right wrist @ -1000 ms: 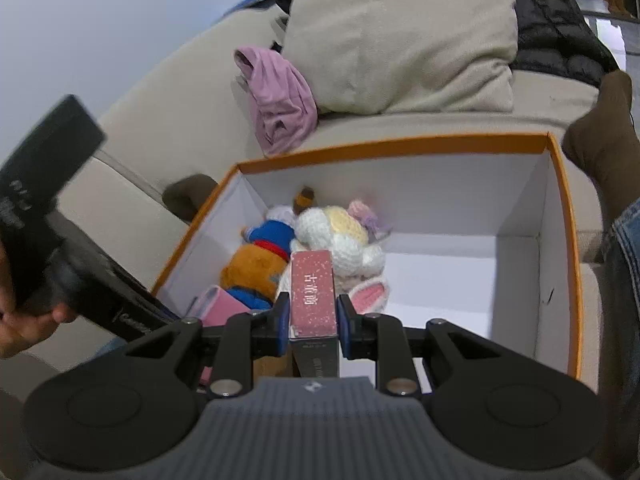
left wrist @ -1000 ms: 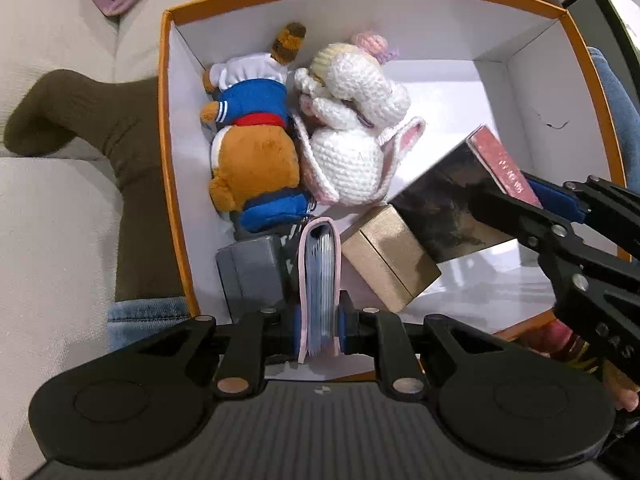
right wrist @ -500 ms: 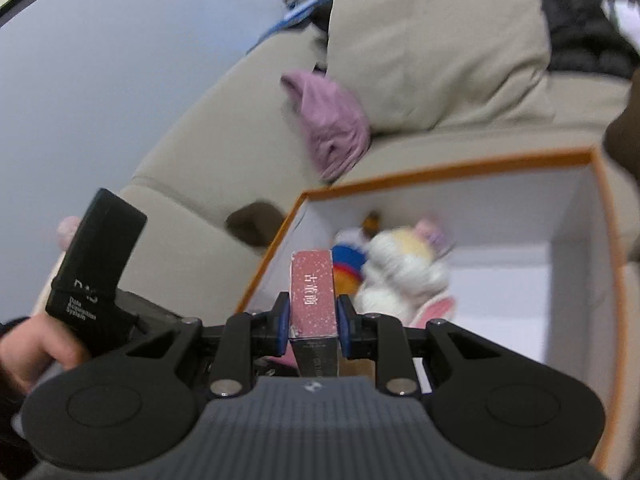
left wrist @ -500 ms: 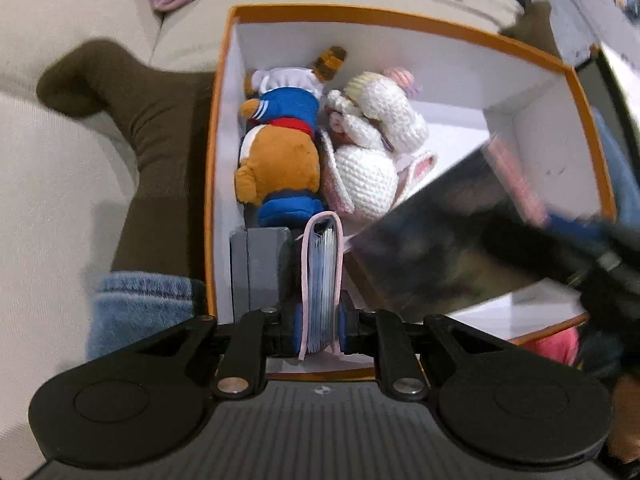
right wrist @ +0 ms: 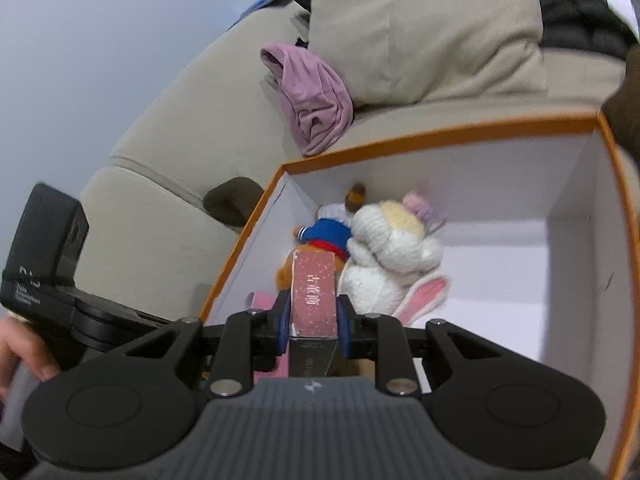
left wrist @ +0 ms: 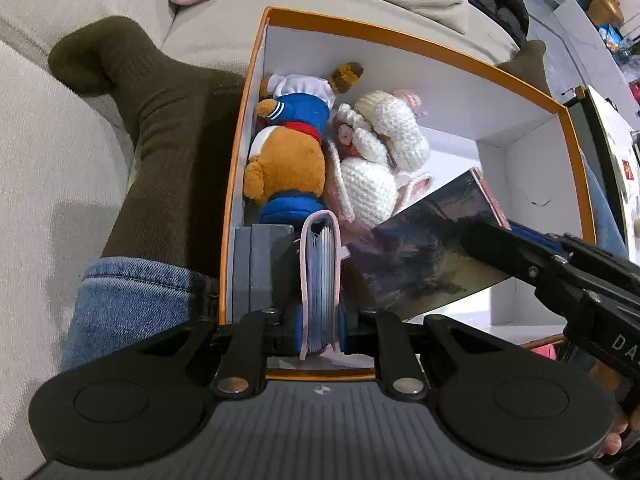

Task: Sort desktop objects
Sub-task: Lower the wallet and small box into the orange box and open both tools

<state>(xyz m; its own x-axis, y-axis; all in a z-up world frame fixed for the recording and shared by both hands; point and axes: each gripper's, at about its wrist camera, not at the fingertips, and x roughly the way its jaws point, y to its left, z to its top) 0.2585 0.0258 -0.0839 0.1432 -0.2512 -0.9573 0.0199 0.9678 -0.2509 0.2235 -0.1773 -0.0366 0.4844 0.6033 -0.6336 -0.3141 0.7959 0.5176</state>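
Note:
An orange-rimmed white box (left wrist: pixel 400 40) sits on a beige sofa. Inside lie a brown plush in blue clothes (left wrist: pixel 292 160) and a white crocheted bunny (left wrist: pixel 372 160). My left gripper (left wrist: pixel 320 328) is shut on a pink-covered booklet (left wrist: pixel 320 272), upright at the box's near left corner beside a grey box (left wrist: pixel 256 264). My right gripper (right wrist: pixel 314 334) is shut on a dark book with a pink spine (right wrist: pixel 314 292), held tilted over the box; the book also shows in the left wrist view (left wrist: pixel 424 248).
A person's leg in a brown sock (left wrist: pixel 160 140) and jeans (left wrist: pixel 132 304) lies along the box's left side. A purple cloth (right wrist: pixel 312 96) and a beige cushion (right wrist: pixel 420 28) sit on the sofa behind the box. The box's right half has bare white floor (right wrist: pixel 500 280).
The left wrist view has shifted so the box sits further right. The right gripper has swung the dark book up and back down over the box's near left part.

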